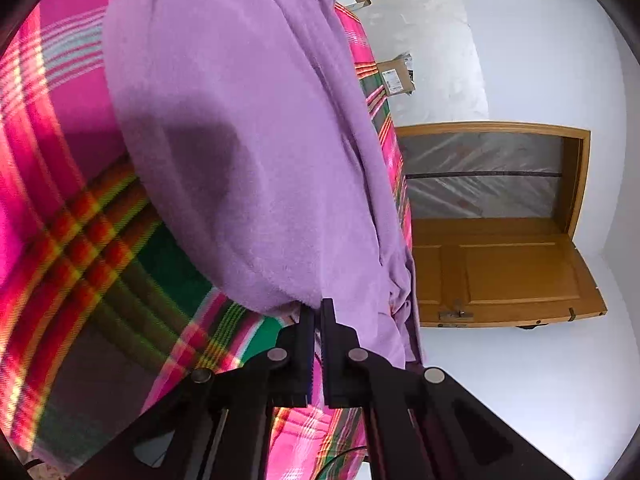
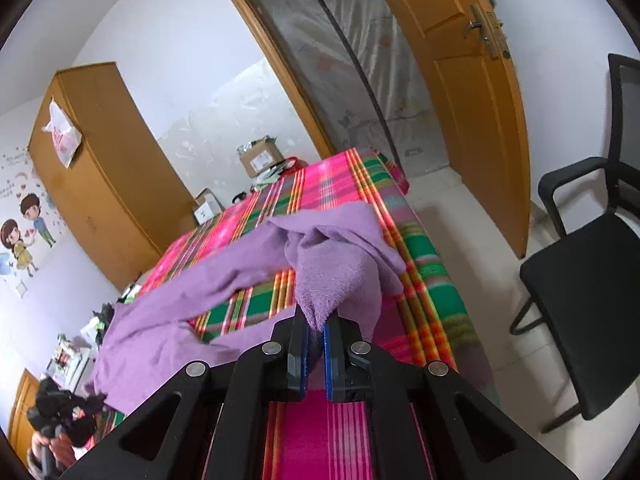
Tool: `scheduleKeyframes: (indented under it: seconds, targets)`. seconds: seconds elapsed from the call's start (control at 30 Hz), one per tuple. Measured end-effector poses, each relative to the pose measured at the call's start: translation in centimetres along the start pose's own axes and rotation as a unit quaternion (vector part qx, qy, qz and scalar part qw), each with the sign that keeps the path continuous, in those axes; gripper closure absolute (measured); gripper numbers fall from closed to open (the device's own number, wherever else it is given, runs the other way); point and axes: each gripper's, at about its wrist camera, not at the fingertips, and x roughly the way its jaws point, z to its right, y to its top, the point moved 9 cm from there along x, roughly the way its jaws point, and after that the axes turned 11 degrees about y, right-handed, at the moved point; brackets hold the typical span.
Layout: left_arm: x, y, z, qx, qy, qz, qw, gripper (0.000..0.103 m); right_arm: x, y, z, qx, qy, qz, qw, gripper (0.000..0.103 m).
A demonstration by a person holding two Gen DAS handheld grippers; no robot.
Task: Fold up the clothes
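Note:
A lilac fleece garment lies spread over a bed with a pink, green and orange plaid cover. In the left wrist view my left gripper is shut on the garment's near edge, the cloth pinched between the black fingers. In the right wrist view my right gripper is shut on a bunched fold of the same garment, lifted slightly off the plaid cover. From there the cloth trails down to the left, toward a hand holding the other gripper.
A black office chair stands on the tiled floor right of the bed. Beyond the bed are an open wooden door, a wooden wardrobe and cardboard boxes. The bed's edge drops off beside the door.

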Motion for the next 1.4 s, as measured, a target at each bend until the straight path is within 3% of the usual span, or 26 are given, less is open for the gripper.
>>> scheduleKeyframes:
  seconds: [0.4, 0.53, 0.73, 0.9, 1.03, 1.13, 1.33, 1.4]
  targets:
    - [0.0, -1.3, -1.7, -0.002, 0.041, -0.006, 0.9991, 0.100, 0.4, -5.4, 2.3, 0.003, -0.023, -0.072, 0.997, 0.094]
    - [-0.9, -1.8, -0.4, 0.031, 0.058, -0.002, 0.9978, 0.098, 0.5, -6.0, 2.1, -0.018, -0.031, -0.091, 0.995, 0.090]
    - [-1.1, -3.1, 3.5, 0.105, 0.064, 0.004, 0.9924, 0.087, -1.4, -4.9, 1.9, -0.041, -0.040, -0.077, 0.995, 0.069]
    - [0.6, -4.7, 6.9, 0.164, 0.062, -0.019, 0.9843, 0.084, -1.9, -3.5, 1.1, -0.068, -0.036, -0.060, 0.995, 0.069]
    - [3.2, -6.6, 9.9, 0.217, 0.063, -0.056, 0.9726, 0.082, -1.8, -1.3, 0.2, -0.097, -0.034, -0.045, 0.994, 0.068]
    - [5.7, -9.0, 12.0, 0.259, 0.062, -0.090, 0.9596, 0.081, -1.1, 0.6, -0.2, -0.123, -0.025, -0.045, 0.991, 0.058]
    - [11.6, -15.9, 16.9, 0.337, 0.027, -0.191, 0.9214, 0.080, 2.5, 2.9, 0.2, -0.152, -0.022, -0.081, 0.985, 0.056]
    - [13.4, -17.7, 18.5, 0.346, 0.011, -0.216, 0.9129, 0.079, 3.9, 3.1, 0.3, -0.165, -0.020, -0.101, 0.981, 0.054]
